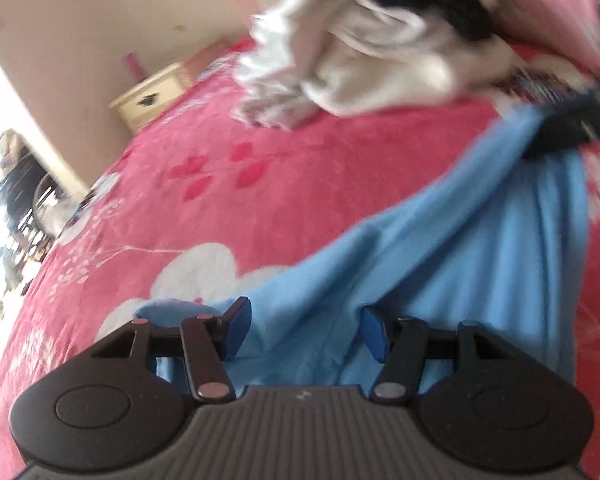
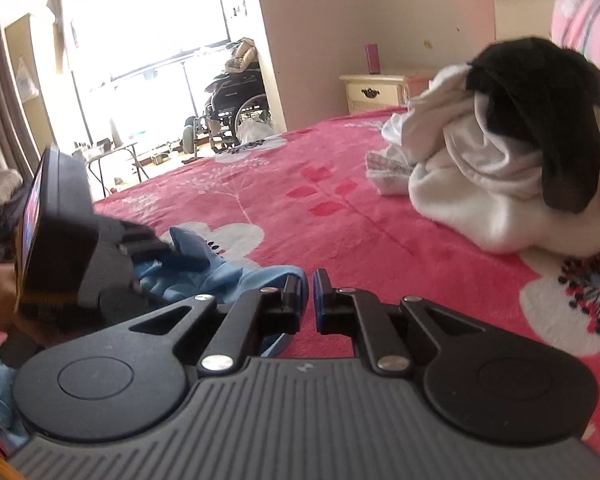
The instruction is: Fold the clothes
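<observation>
left wrist view, left tongs (image 1: 304,330) apart over blue garment (image 1: 460,240), right tongs (image 2: 310,300) nearly together

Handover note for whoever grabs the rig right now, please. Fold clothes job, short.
Left gripper: open, fingers astride the light blue cloth garment, nothing pinched.
Right gripper: nearly shut; whether it pinches the blue fabric is unclear.
The garment lies rumpled on the pink floral blanket, between both grippers.
Heap of white and black clothes sits farther back, untouched.
Done: no fold visible.
Left: likely spread and fold the blue one, then the heap.
</observation>
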Demonstrator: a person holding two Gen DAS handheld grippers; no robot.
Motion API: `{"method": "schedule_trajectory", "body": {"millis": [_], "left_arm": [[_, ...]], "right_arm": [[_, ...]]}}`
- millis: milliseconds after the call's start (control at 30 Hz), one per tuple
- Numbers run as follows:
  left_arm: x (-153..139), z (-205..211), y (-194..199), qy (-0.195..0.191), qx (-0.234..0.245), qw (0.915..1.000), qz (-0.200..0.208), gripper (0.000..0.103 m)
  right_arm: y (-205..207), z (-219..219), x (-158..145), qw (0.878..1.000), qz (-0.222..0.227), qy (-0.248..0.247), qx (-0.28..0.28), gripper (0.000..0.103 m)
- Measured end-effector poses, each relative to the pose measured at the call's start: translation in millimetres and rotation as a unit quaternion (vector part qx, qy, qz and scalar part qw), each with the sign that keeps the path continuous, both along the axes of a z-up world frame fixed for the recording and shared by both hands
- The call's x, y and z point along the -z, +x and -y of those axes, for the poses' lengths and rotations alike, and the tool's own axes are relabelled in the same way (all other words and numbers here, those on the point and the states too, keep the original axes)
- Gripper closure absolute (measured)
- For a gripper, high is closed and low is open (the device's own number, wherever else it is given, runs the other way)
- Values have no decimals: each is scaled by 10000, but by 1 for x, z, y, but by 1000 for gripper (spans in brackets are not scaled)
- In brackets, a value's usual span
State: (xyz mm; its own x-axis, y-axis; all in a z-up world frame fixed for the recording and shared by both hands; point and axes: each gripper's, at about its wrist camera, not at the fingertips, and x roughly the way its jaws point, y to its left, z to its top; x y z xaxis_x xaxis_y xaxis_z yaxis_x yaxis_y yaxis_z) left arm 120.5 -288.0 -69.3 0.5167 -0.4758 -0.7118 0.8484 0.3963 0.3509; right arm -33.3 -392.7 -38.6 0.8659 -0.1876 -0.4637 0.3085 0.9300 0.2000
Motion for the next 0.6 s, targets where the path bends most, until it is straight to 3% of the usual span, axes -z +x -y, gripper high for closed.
{"method": "schedule_trajectory", "body": {"millis": [233, 267, 367, 400, 500, 600], "left_arm": [[-9, 0, 25, -250, -588, 9980, -21, 41], [-3, 2, 24, -146, -547, 9984, 19, 41], [7, 6, 21, -68, -593, 9977, 322, 49], [-2, 0, 25, -290, -836, 9953, 403, 51], [-31, -17, 36, -1023, -1620, 9795, 628, 56], [-80, -47, 33, -1846, -2068, 9542, 1126, 57]], "right_arm": [[-6, -5, -8, 9992, 369, -109, -82, 98], [-8, -7, -9, 9988, 447, -142, -116, 98], [-10, -14, -13, 9977, 584, -271, -230, 98], [-9, -15, -13, 9976, 576, -293, -249, 98], [-7, -13, -11, 9979, 534, -251, -256, 98], [-3, -9, -7, 9985, 485, -62, -262, 97]]}}
